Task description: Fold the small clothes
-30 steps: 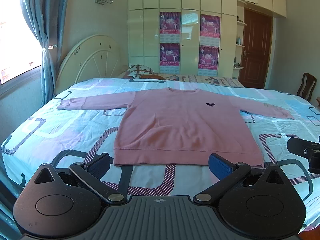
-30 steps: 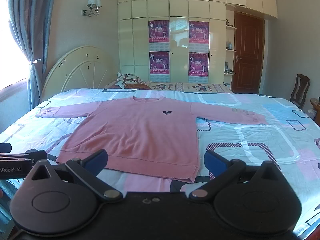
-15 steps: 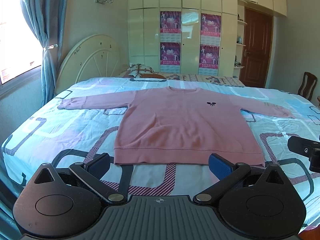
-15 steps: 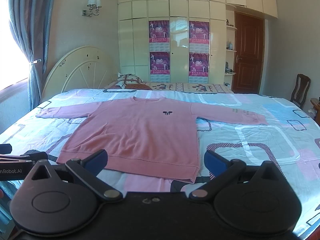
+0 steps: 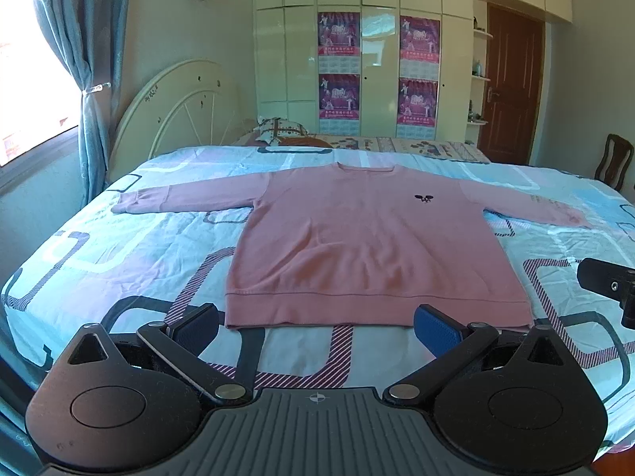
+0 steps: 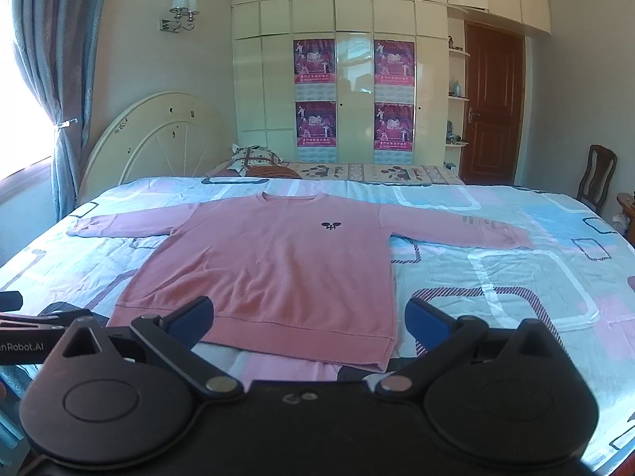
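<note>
Both the left gripper [image 5: 316, 327] and right gripper [image 6: 309, 317] hang wide open near the flat pink sweater [image 5: 369, 238], same as before.

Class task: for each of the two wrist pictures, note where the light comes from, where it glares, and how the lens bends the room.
Left wrist view: the window at left is blown out white, the wardrobe doors shine with glare, and the bed edge bows. Right wrist view: daylight again from the left, a softer sheen on the wardrobe, the curtain curving inward; the sweater stays sharp.
</note>
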`<state>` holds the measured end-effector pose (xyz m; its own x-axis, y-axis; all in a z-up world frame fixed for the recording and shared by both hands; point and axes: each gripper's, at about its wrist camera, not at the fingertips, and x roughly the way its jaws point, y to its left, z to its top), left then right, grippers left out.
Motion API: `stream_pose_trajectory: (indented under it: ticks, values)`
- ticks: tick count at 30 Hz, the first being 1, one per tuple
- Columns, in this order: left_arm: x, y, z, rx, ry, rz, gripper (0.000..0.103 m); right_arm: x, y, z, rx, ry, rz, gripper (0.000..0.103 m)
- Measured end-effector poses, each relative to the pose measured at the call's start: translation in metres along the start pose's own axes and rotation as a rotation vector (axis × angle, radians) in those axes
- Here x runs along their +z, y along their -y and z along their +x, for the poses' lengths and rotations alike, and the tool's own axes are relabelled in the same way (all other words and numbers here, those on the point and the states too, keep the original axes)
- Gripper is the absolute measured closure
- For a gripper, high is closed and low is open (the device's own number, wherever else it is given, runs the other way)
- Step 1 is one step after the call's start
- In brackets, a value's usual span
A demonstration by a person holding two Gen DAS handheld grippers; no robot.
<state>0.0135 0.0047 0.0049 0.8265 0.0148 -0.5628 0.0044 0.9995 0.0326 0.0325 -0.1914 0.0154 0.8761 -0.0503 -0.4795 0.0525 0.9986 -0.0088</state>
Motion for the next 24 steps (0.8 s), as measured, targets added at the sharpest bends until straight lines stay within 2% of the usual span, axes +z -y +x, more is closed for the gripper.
stream_pose_trajectory:
  ticks: [6,20,24]
  values:
    - [0.02,0.003,0.04,-0.014,-0.019,0.01,0.0,0.014,0.004,0.031,-0.03,-0.002,0.015,0.0]
    - [0.094,0.011,0.145,-0.125,-0.024,0.091,0.0,0.056,0.009,0.121,-0.167,0.0,0.092,0.0]
    - [0.105,0.01,0.166,-0.182,-0.042,0.049,0.0,0.062,0.015,0.133,-0.216,-0.003,0.101,0.0]
